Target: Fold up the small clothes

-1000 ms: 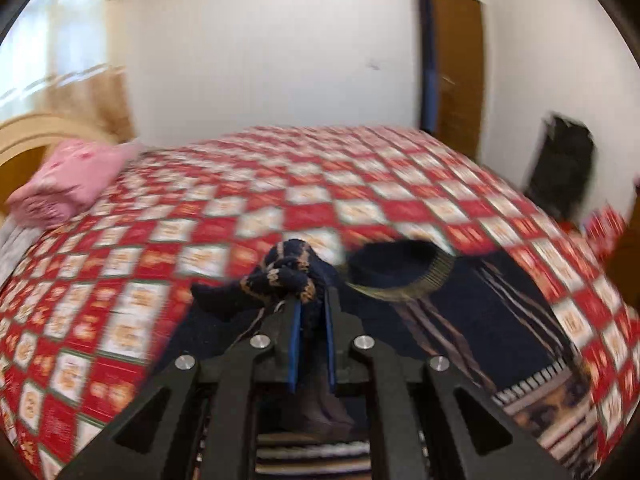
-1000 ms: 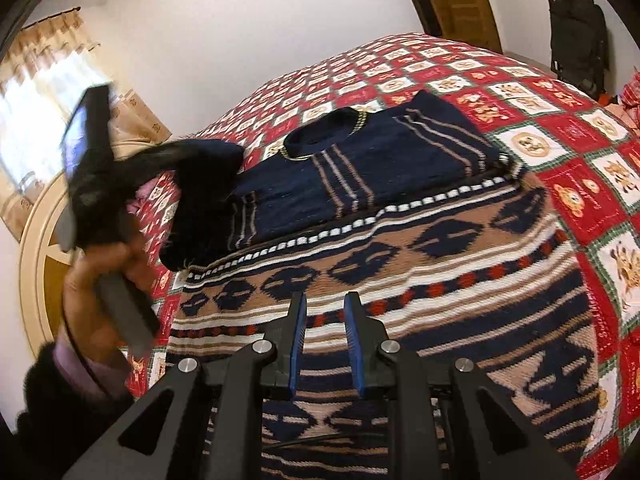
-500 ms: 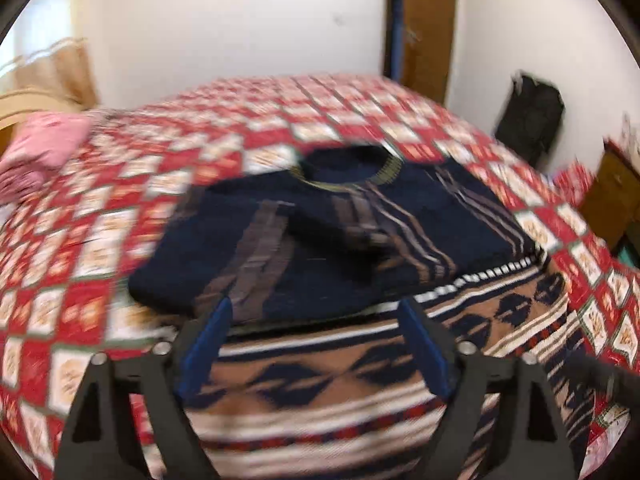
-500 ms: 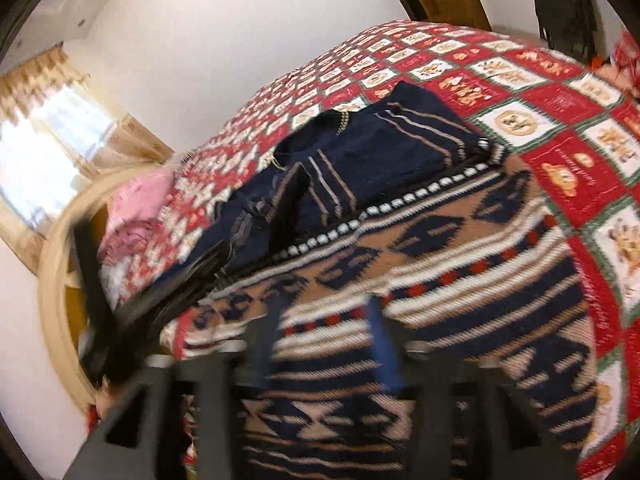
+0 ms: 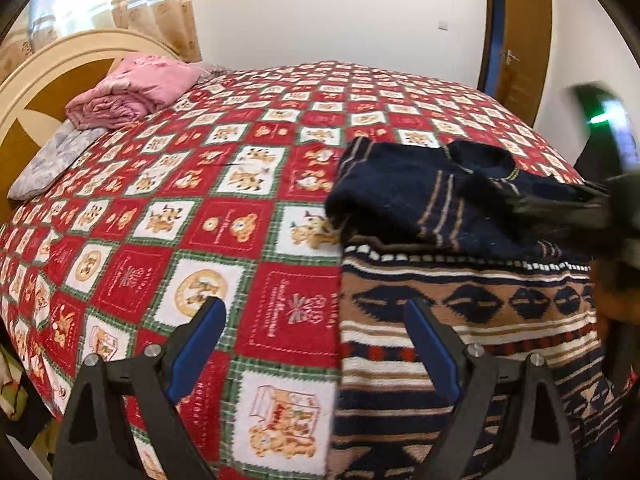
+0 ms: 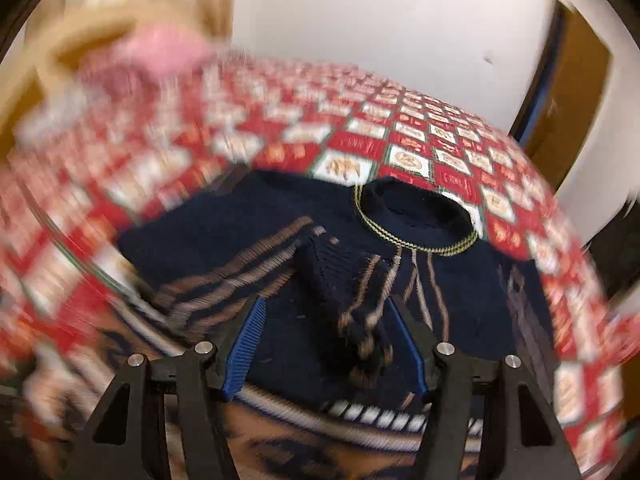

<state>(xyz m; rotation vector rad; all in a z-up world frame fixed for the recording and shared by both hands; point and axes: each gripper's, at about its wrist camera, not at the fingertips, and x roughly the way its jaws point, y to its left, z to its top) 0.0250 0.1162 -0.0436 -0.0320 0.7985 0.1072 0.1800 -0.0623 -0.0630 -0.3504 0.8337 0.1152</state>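
Right wrist: knitted navy sweater (image 6: pixel 248 220), ribbed round collar.

The red squares of the bedspread (image 5: pixel 296 312) carry white script too small to read.

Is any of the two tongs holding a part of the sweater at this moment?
No. Both the left tongs and the right tongs are open; the sweater lies free.

The right tool (image 6: pixel 330 340), jaws apart, hovers over the navy sweater (image 6: pixel 248 216).
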